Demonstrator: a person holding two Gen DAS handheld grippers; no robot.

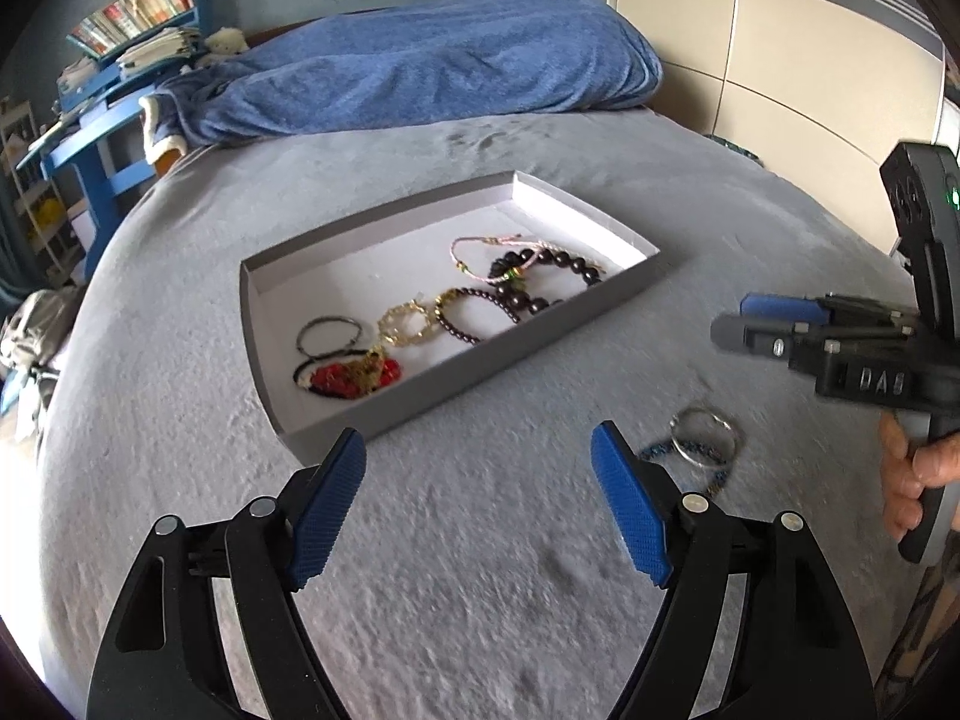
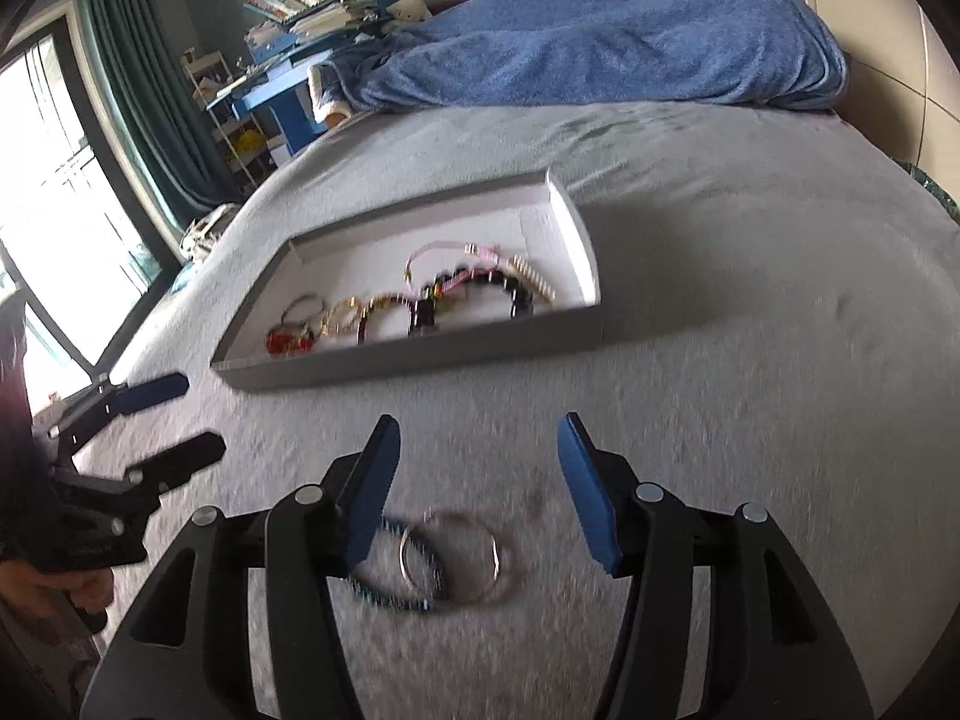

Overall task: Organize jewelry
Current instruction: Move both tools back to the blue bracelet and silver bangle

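Grey tray [image 1: 420, 402] on bed held six-odd bracelets; silver bangle [image 2: 474, 558] and blue beaded bracelet [image 2: 390, 594] lay outside. Both tools released and empty: right tool [image 2: 480, 480] over the pair, left tool [image 1: 480, 498] nearby. Next: lower, clench bangle, carry to tray.

My matt cardboard tray [image 1: 468, 381] sits on a napped grey bedspread [image 1: 480, 540]; the metal bangle [image 2: 450, 561] shines, and my pads [image 1: 327, 504] look like ribbed blue rubber.
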